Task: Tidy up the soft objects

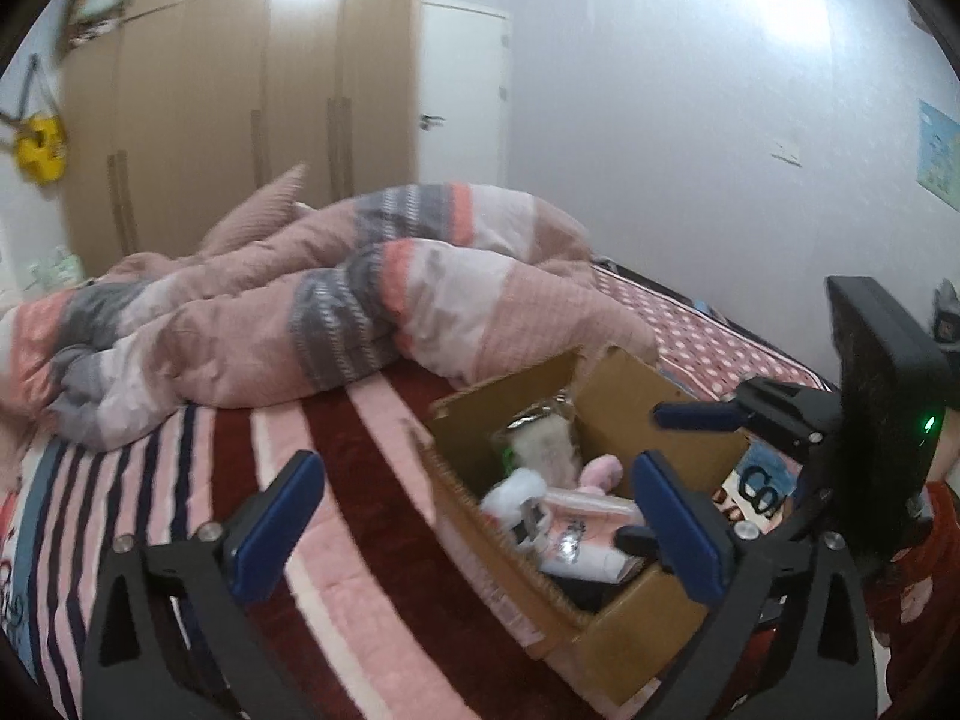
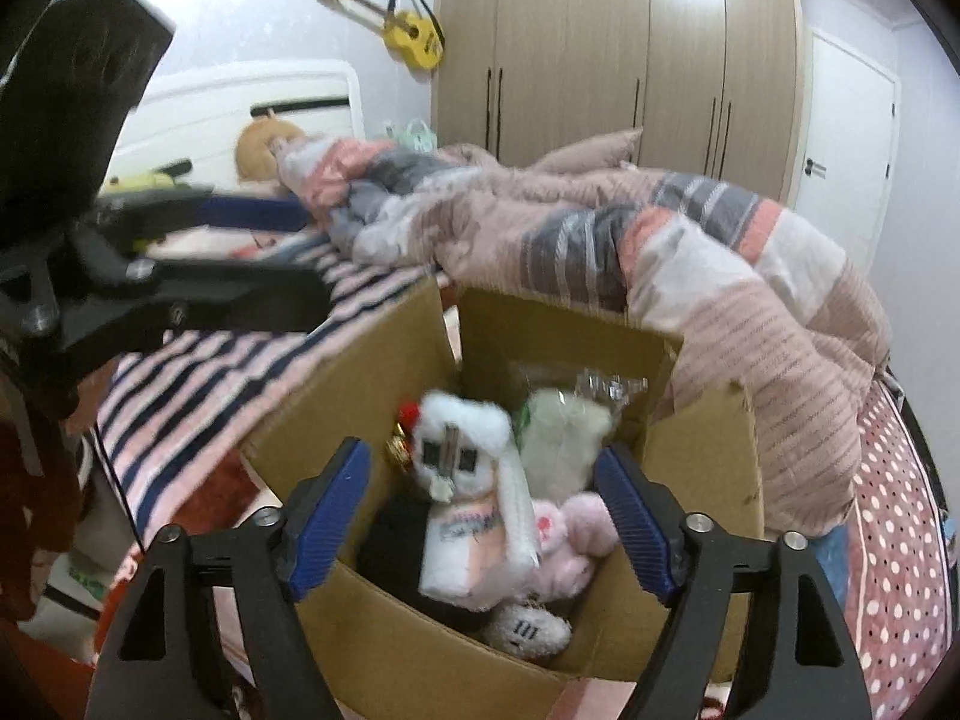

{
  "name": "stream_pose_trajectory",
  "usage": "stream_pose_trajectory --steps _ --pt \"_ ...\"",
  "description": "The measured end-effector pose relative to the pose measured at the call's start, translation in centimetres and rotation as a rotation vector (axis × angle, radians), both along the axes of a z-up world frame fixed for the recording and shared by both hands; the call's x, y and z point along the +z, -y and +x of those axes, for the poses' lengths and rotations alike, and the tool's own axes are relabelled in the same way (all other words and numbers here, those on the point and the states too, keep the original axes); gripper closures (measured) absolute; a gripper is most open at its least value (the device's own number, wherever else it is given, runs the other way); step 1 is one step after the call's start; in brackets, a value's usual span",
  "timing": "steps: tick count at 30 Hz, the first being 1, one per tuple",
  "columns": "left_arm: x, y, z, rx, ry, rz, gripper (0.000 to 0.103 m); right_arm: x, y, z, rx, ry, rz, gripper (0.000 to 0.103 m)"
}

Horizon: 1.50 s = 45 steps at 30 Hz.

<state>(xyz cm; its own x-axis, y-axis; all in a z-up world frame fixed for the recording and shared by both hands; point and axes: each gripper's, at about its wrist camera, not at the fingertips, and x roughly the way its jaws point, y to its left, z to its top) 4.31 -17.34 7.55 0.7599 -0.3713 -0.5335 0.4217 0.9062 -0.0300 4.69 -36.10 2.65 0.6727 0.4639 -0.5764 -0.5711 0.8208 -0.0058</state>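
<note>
While both tools are held spread wide and empty, the white plush [image 2: 465, 498] is seen inside the cardboard box [image 2: 372, 384], between the right gripper [image 2: 480, 516] fingers. From the left gripper [image 1: 474, 534], the box is found at 2 o'clock.

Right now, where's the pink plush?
Right wrist view: the pink plush lies inside the cardboard box, right of the white bunny, near the right gripper.

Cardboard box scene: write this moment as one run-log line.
left gripper: open, empty | right gripper: open, empty, over cardboard box | white plush toy: in box | comforter: unfolded
</note>
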Motion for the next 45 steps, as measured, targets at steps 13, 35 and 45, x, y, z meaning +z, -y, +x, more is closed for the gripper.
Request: stream_pose_trajectory --steps 13,35,45 --pt "0.6 -5.8 -5.6 0.339 0.118 -0.015 0.001 4.7 -0.9 -2.6 0.07 0.207 0.127 0.0" --pt "0.0 -8.3 -7.3 0.458 0.142 -0.022 0.001 4.6 -1.7 -3.3 0.115 0.208 0.221 0.0" --pt "0.2 -8.3 -7.6 0.446 0.149 -0.03 0.001 4.6 -1.7 -3.3 0.116 0.206 0.221 0.0"
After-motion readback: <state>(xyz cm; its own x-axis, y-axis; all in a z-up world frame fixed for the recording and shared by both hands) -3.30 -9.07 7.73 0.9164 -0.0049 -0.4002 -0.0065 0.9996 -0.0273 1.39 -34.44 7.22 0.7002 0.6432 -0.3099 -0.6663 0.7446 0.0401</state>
